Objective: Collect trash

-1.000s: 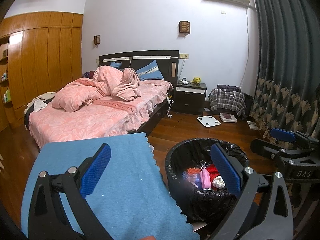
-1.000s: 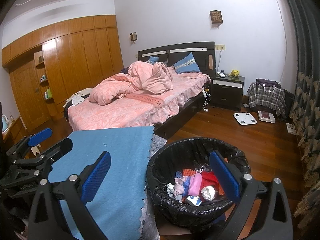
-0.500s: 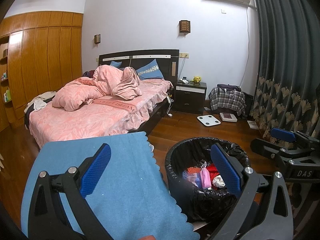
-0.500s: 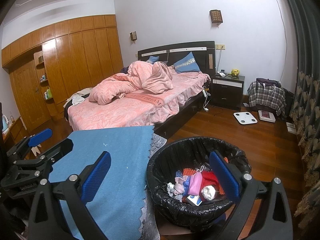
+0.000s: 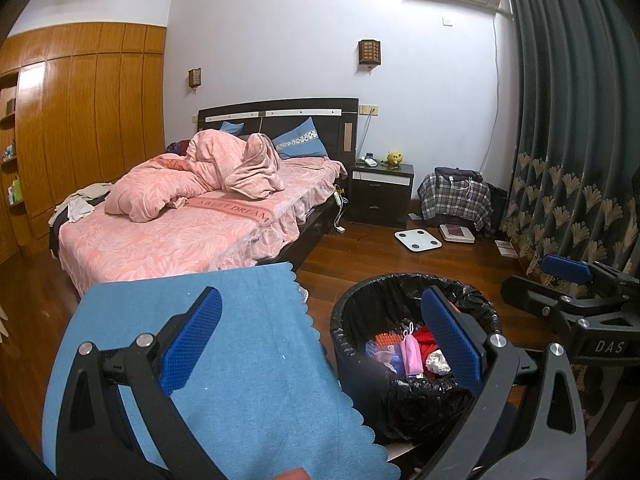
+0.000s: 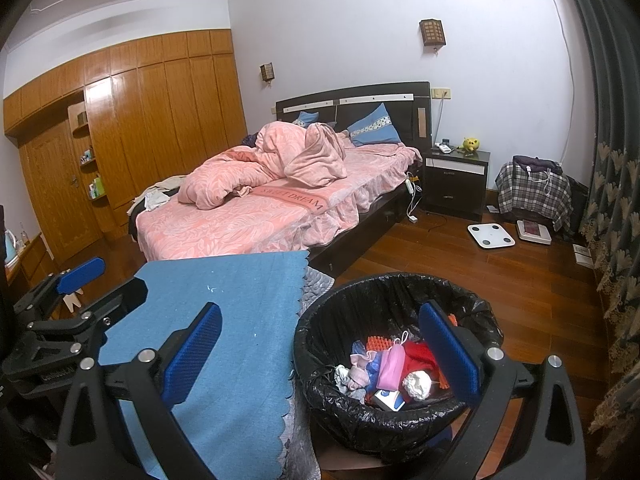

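A round bin with a black liner stands on the floor beside a blue cloth-covered table. Inside lie several bits of trash: a pink pouch, red fabric, a crumpled white wad and a blue-and-white box. My left gripper hangs open, empty, straddling the table edge and the bin. My right gripper is open and empty too, above the bin's near rim. Each gripper shows in the other's view, the right one and the left one.
A bed with pink bedding fills the middle of the room. A dark nightstand, a white scale and a plaid-covered pile sit by the far wall. Dark curtains hang at the right, wooden wardrobes at the left.
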`<action>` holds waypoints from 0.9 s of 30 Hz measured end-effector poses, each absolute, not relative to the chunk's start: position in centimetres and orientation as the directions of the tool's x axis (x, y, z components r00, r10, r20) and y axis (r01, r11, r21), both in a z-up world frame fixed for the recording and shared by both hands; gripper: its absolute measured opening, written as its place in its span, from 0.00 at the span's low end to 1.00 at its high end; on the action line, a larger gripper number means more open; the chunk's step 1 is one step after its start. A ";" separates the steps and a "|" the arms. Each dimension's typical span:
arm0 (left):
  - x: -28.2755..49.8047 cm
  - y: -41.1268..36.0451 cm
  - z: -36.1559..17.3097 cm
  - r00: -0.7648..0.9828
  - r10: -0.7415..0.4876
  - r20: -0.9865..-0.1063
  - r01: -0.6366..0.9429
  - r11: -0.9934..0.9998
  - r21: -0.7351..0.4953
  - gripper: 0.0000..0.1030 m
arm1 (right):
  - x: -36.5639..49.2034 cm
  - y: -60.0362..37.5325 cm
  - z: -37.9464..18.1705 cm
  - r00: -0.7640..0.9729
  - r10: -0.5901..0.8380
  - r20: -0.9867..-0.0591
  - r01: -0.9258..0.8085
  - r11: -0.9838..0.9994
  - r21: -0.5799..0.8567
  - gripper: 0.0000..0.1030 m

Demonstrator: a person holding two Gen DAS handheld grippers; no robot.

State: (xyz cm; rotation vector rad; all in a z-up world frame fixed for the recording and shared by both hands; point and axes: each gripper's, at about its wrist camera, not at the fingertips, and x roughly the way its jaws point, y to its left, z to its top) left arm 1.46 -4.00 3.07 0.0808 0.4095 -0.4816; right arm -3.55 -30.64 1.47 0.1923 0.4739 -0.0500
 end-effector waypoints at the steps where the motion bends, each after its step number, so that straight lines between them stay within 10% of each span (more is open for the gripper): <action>1: 1.5 -4.2 3.0 0.807 -0.433 -0.401 0.465 0.885 -0.020 0.94 | -3.5 -30.7 1.5 0.889 -0.003 -0.458 0.092 0.981 0.172 0.94; 27: 1.5 -4.2 3.2 0.807 -0.430 -0.405 0.464 0.885 -0.016 0.94 | -3.5 -30.7 1.6 0.888 -0.002 -0.461 0.092 0.981 0.173 0.94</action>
